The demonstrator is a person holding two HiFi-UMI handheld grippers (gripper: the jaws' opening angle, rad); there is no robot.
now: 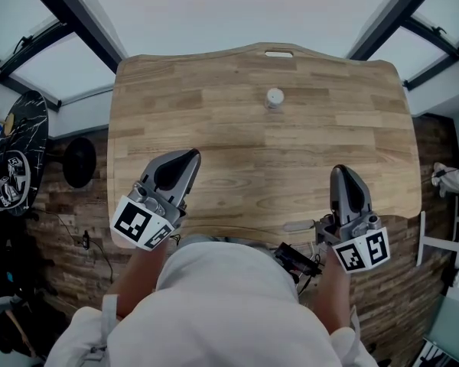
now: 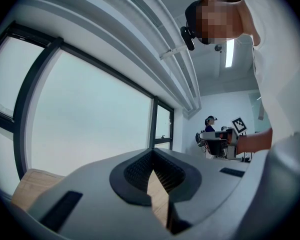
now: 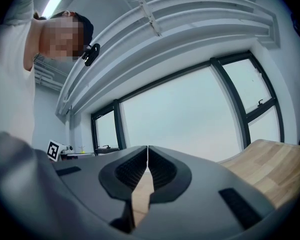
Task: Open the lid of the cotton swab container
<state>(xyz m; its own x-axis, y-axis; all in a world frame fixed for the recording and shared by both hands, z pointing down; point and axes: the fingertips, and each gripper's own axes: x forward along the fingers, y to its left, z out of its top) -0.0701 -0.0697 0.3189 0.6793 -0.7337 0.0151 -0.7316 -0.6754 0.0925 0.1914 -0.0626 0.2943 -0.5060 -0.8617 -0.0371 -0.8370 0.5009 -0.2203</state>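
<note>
A small round white cotton swab container (image 1: 275, 97) stands on the far middle of the wooden table (image 1: 237, 140), its lid on. My left gripper (image 1: 186, 157) rests at the near left of the table, shut with nothing in it, well short of the container. My right gripper (image 1: 344, 173) lies at the near right, also shut and empty. In the left gripper view the jaws (image 2: 153, 154) meet at their tips, with only table wood showing in the notch behind. The right gripper view shows the same closed tips (image 3: 148, 149). The container is in neither gripper view.
The table's far edge has a handle slot (image 1: 279, 53). Large windows (image 3: 190, 114) rise beyond the table. A black round stool (image 1: 79, 161) stands on the floor at the left. Another person (image 2: 209, 125) sits at a desk in the background.
</note>
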